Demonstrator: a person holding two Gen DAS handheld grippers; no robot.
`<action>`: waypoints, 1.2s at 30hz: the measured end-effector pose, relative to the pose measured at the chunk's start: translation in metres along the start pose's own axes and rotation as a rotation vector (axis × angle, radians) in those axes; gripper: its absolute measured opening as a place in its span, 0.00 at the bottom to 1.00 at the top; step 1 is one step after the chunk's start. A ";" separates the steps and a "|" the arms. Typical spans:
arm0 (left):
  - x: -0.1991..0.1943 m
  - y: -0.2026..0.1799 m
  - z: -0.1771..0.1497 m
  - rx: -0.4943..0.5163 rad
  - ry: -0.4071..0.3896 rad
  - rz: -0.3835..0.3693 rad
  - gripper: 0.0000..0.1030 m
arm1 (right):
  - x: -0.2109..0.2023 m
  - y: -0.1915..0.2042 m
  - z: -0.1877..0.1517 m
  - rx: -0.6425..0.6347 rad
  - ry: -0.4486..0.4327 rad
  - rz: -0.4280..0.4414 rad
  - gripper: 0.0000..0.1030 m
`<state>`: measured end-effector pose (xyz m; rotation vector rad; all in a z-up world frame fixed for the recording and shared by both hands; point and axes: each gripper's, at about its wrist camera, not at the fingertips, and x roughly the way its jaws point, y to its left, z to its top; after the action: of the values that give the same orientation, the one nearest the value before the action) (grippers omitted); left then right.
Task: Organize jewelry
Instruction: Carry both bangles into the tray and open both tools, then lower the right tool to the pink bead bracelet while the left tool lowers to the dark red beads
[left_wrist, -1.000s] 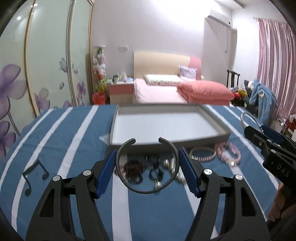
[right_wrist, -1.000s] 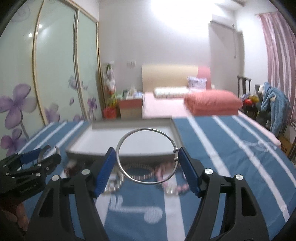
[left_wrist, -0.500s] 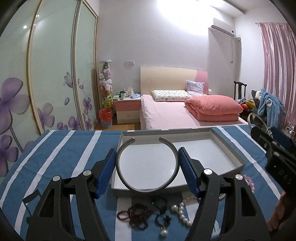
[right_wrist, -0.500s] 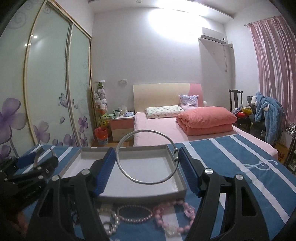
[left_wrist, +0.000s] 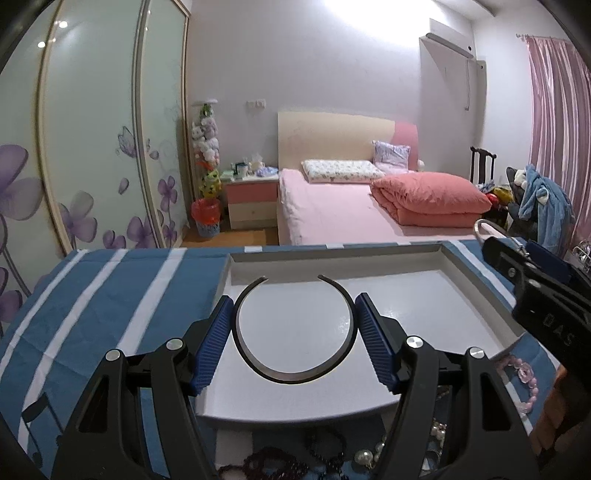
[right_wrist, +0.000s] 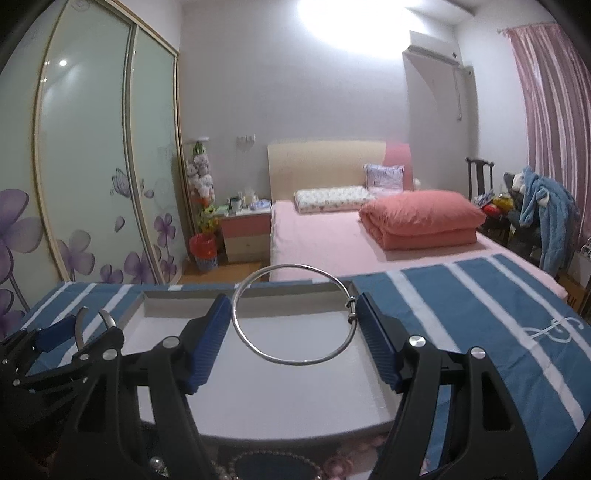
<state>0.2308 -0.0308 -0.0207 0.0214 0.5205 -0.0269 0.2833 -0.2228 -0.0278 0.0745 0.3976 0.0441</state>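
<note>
Clamping dark open cuff (left_wrist: 295, 373) in left ribbed jaws, thin silver hoop (right_wrist: 291, 360) in right, over white tray (left_wrist: 476, 295)

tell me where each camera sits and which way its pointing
Left wrist: rides on the left tool, looking forward and slightly down along its blue fingers at the open dark cuff bangle gripped over the white tray; the right tool shows at right.
Right wrist: rides on the right tool, same heading, silver wire bangle gripped over the tray; the left tool shows at left.
Shared: tray, striped blue cloth, pink bed beyond.
</note>
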 end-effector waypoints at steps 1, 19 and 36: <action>0.004 0.000 0.000 0.000 0.012 -0.005 0.66 | 0.006 0.001 0.000 0.001 0.017 0.005 0.66; 0.038 0.002 0.000 -0.010 0.122 -0.041 0.71 | 0.063 -0.006 -0.016 0.106 0.244 0.081 0.70; -0.032 0.048 0.006 -0.097 0.035 0.020 0.70 | -0.017 -0.046 -0.001 0.140 0.153 0.039 0.70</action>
<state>0.2077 0.0178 0.0010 -0.0677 0.5557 0.0183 0.2687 -0.2696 -0.0255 0.2182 0.5519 0.0604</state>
